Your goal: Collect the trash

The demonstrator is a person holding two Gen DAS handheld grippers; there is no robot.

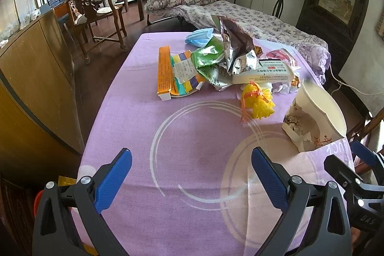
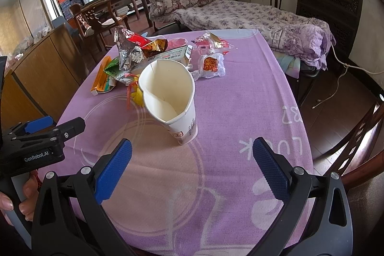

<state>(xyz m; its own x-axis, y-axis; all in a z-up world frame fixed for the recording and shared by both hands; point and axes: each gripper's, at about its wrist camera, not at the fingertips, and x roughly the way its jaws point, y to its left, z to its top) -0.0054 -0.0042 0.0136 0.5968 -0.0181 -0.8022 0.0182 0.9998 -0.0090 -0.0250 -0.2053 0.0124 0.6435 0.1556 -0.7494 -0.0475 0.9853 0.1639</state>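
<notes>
A pile of trash lies on the purple tablecloth (image 1: 182, 126): an orange box (image 1: 164, 73), green packets (image 1: 208, 56), a silver foil bag (image 1: 236, 49), a blue face mask (image 1: 199, 36), a white carton (image 1: 264, 73) and a yellow mesh bundle (image 1: 259, 100). A torn white paper cup (image 2: 170, 97) stands upright just ahead of my right gripper (image 2: 192, 145), which is open and holds nothing. The cup (image 1: 314, 116) sits to the right of my left gripper (image 1: 191, 155), also open over bare cloth. Behind the cup lie a crumpled wrapper (image 2: 211, 64) and a clear wrapper (image 2: 213, 42).
A wooden cabinet (image 1: 36, 78) stands close to the table's left edge. A dark wooden chair (image 2: 355, 148) is at the right. A bed with floral covers (image 2: 252, 13) lies beyond the table, and a white cable (image 2: 336, 80) trails on the floor. A hand (image 2: 14, 196) holds the left gripper.
</notes>
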